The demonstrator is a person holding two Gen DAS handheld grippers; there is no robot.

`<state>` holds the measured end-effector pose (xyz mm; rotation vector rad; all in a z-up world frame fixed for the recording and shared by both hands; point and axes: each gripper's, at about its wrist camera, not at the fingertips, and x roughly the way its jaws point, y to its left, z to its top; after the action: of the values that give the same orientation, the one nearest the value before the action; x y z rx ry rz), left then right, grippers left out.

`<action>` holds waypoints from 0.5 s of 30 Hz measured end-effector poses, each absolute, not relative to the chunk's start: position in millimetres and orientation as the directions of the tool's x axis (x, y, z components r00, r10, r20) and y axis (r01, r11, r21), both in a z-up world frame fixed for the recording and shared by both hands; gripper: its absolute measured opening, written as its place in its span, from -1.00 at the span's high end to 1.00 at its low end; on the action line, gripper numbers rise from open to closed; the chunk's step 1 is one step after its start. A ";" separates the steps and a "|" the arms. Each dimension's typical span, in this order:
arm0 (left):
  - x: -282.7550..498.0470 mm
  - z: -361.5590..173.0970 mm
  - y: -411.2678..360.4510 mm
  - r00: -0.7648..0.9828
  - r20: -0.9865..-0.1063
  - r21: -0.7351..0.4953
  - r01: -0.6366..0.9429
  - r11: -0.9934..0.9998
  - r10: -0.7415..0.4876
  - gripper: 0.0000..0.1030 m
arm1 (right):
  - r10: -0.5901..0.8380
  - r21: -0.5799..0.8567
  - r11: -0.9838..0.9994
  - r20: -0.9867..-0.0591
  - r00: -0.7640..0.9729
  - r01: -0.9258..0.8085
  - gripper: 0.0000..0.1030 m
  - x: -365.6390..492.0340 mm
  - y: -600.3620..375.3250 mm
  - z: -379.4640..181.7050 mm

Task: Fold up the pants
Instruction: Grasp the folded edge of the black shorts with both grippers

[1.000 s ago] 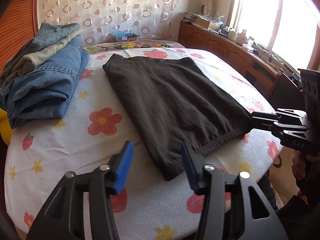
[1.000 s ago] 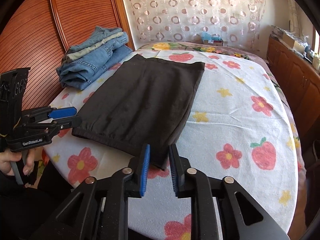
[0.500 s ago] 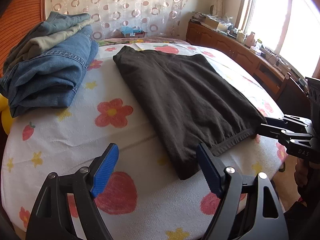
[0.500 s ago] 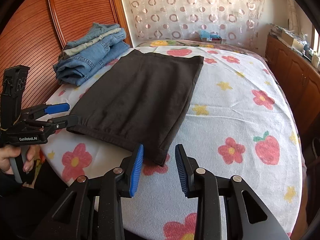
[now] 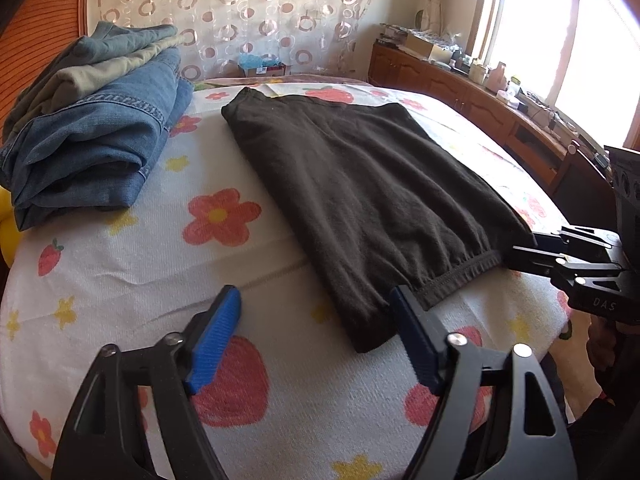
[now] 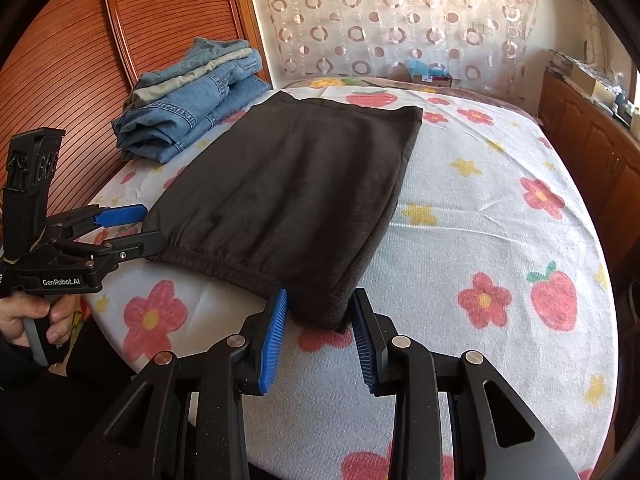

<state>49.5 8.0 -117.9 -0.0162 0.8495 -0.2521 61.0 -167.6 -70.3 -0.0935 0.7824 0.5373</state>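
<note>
Black pants (image 5: 360,184), folded, on tabletop (image 6: 500,208); jeans (image 6: 192,100) at 10 o'clock. Left tongs (image 5: 316,320) apart, just narrowed, corner between, unpressed; right tongs (image 6: 320,320) apart astride other corner. Only right view shows hand (image 6: 28,316).

Left gripper (image 5: 316,316): jaws apart, just narrowing, angled down at the pants' (image 5: 360,184) near-left corner. Right gripper (image 6: 320,320): jaws apart, straddling the near-right corner, not pressing.

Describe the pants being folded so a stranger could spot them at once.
Start at the table under the white cloth printed with flowers and strawberries. In its middle lies the dark pants, folded flat into a rectangle with the cuffed edge nearest both grippers. Unlike the stack of blue jeans at the far left corner, it is near-black, soft knit and lies alone.
</note>
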 end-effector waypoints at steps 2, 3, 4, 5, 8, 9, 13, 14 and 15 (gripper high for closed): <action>46.8 -116.8 7.5 0.629 -0.736 -0.131 0.231 0.964 -0.251 -0.17 | 0.436 0.122 0.857 -0.688 0.580 -0.500 0.35 61.0 -167.7 -71.3; 45.5 -116.8 7.5 0.630 -0.732 -0.139 0.235 0.962 -0.260 -0.12 | 0.438 0.122 0.856 -0.688 0.579 -0.502 0.37 61.5 -167.4 -71.5; 44.7 -116.5 6.9 0.630 -0.730 -0.143 0.239 0.960 -0.265 -0.02 | 0.439 0.123 0.855 -0.688 0.578 -0.504 0.38 62.0 -167.1 -71.5; 43.9 -116.0 6.2 0.627 -0.728 -0.149 0.248 0.957 -0.276 0.11 | 0.441 0.125 0.855 -0.688 0.577 -0.504 0.38 62.3 -167.1 -71.6; 40.5 -113.2 -0.6 0.617 -0.728 -0.149 0.284 0.947 -0.299 0.42 | 0.446 0.122 0.851 -0.682 0.580 -0.511 0.46 60.5 -166.6 -72.0; 39.9 -112.5 -2.8 0.614 -0.728 -0.148 0.292 0.945 -0.304 0.47 | 0.449 0.120 0.849 -0.679 0.581 -0.515 0.52 60.0 -166.1 -72.0; 38.9 -109.7 -13.2 0.621 -0.727 -0.104 0.322 0.941 -0.293 0.78 | 0.466 0.134 0.842 -0.670 0.579 -0.522 0.75 60.4 -167.0 -69.3; 39.7 -108.7 -13.1 0.620 -0.727 -0.108 0.321 0.941 -0.295 0.79 | 0.468 0.137 0.842 -0.667 0.580 -0.522 0.75 60.4 -168.0 -68.1; 40.6 -107.4 -12.6 0.616 -0.728 -0.119 0.320 0.940 -0.302 0.79 | 0.471 0.141 0.842 -0.664 0.581 -0.522 0.77 60.1 -168.7 -67.0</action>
<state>40.6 -12.6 -107.4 0.0235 0.8334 -0.3578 60.1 -168.7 -67.0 -0.0726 0.7541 0.5804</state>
